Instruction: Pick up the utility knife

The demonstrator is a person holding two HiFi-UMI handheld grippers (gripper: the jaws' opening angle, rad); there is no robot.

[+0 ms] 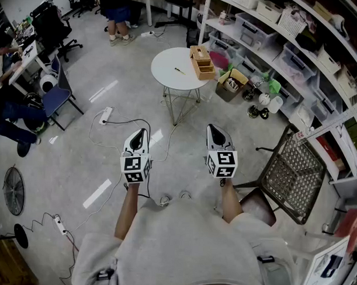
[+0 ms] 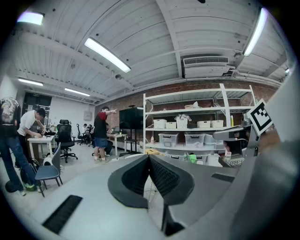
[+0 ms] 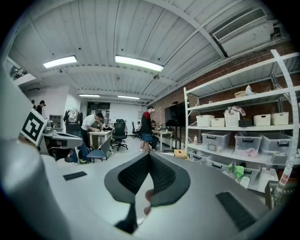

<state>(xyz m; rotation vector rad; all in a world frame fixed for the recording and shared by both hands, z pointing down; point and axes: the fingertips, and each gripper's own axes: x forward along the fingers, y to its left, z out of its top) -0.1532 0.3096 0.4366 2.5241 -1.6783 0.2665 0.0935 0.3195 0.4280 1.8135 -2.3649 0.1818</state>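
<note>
Left gripper (image 1: pixel 142 133) and right gripper (image 1: pixel 213 131) pinched shut, empty, held level: transit pose. Knife (image 1: pixel 179 70) probably on table (image 1: pixel 164 73), well ahead.

A round white table (image 1: pixel 166 65) is recorded ahead, with a wooden box (image 1: pixel 202 62) set at its right edge. Shelving (image 1: pixel 204 20) loaded with storage bins is noted beside it. A mesh chair (image 1: pixel 295 175) is noted nearer, well apart.

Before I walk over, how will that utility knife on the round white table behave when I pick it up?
The utility knife looks small and slim, so it is probably light and stiff. It lies flat on the smooth table, so it may skid when pinched. Lying that flat, it seems unlikely to roll; finer detail is too small to tell.
</note>
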